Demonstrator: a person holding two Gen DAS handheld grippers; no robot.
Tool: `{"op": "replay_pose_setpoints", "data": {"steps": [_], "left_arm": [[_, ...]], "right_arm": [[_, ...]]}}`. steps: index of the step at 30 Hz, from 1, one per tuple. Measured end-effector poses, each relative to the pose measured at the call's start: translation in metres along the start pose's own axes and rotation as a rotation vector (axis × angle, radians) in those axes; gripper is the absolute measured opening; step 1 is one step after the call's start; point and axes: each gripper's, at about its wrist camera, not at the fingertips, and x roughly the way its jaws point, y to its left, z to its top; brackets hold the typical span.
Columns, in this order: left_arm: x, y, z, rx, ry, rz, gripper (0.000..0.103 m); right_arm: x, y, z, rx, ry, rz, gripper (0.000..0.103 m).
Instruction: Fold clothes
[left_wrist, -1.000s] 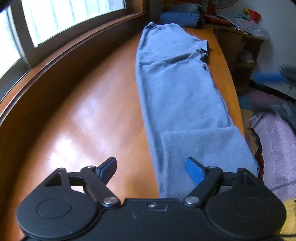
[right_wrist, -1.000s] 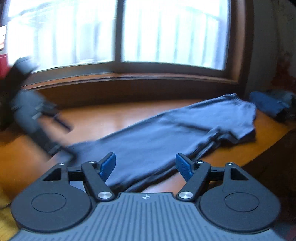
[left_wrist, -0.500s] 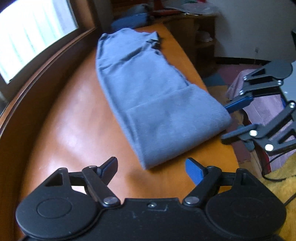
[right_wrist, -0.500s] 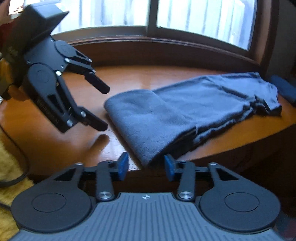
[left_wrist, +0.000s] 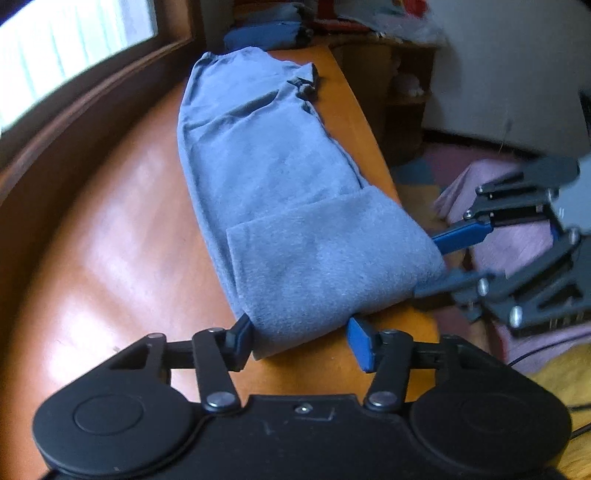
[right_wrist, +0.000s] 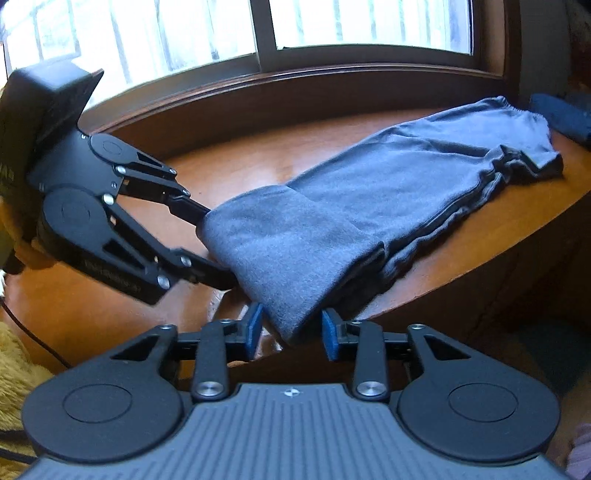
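One grey-blue garment (left_wrist: 280, 192), looks like pants or something long, is stretched along the orange wooden table (left_wrist: 110, 236) with its near end already doubled back over itself. That folded end sits right at the table's near corner area, and both claws are on it.

The left gripper (left_wrist: 301, 341) comes at the fold's corner pointing steeply down. Its jaws are closing, the corner of cloth is between them, the left pad touches the fabric while the right blue pad is still just off it, so no real pinch yet. The right gripper (right_wrist: 291, 332) comes in from the table edge, tilted down, jaws opening, with the other corner of the fold hanging between the pads, not clearly squeezed.

Around it: a window with a dark wood sill (right_wrist: 295, 85) runs behind the table, a folded dark blue pile (left_wrist: 266, 35) sits past the garment's far end, pinkish fabric (left_wrist: 491, 206) lies off the table side. Nothing blocks either claw.

Cloth looks soft, fleecy, slightly rumpled near the far hem.
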Motion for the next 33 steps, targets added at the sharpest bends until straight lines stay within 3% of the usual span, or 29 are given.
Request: {"op": "replay_pose_setpoints", "data": {"steps": [2,3,7,11,12,13,14,15,21,27,28,30,32,33], "left_arm": [[-0.003,0.008,0.002,-0.056,-0.010,-0.044,0.048],[-0.005,0.011,0.003,-0.078,-0.017,-0.061,0.047],[-0.006,0.017,0.008,-0.131,-0.020,-0.106,0.047],[-0.005,0.018,0.011,-0.148,-0.004,-0.111,0.047],[-0.007,0.018,0.012,-0.147,-0.005,-0.111,0.047],[-0.008,0.017,0.012,-0.142,-0.008,-0.108,0.047],[-0.011,0.016,0.012,-0.120,-0.017,-0.092,0.047],[-0.015,0.013,0.012,-0.089,-0.028,-0.071,0.048],[-0.034,-0.018,0.006,0.369,-0.166,0.142,0.062],[-0.010,-0.012,0.023,0.541,-0.189,0.070,0.063],[-0.004,-0.008,0.027,0.516,-0.168,0.039,0.049],[0.006,0.001,0.035,0.466,-0.126,-0.023,0.038],[0.017,0.010,0.043,0.411,-0.087,-0.083,0.036],[0.018,0.016,0.045,0.365,-0.079,-0.105,0.035]], "right_arm": [[-0.010,0.009,-0.004,-0.081,-0.037,-0.067,0.074],[-0.016,0.015,-0.008,-0.154,-0.067,-0.106,0.076],[-0.016,0.040,-0.023,-0.466,-0.104,-0.214,0.077],[0.009,0.054,-0.027,-0.660,-0.152,-0.289,0.077],[0.015,0.054,-0.026,-0.686,-0.155,-0.298,0.075],[0.021,0.052,-0.024,-0.702,-0.143,-0.297,0.064],[0.027,0.049,-0.020,-0.696,-0.119,-0.285,0.044],[0.029,0.043,-0.013,-0.648,-0.086,-0.241,0.039],[0.011,-0.001,0.034,-0.331,-0.060,-0.003,0.035],[0.007,-0.026,0.055,-0.297,-0.042,0.101,0.035],[0.009,-0.027,0.054,-0.282,-0.046,0.104,0.035],[0.008,-0.032,0.053,-0.247,-0.048,0.081,0.047],[0.004,-0.035,0.049,-0.235,-0.068,0.048,0.074],[-0.003,-0.036,0.042,-0.261,-0.099,0.021,0.079]]}}
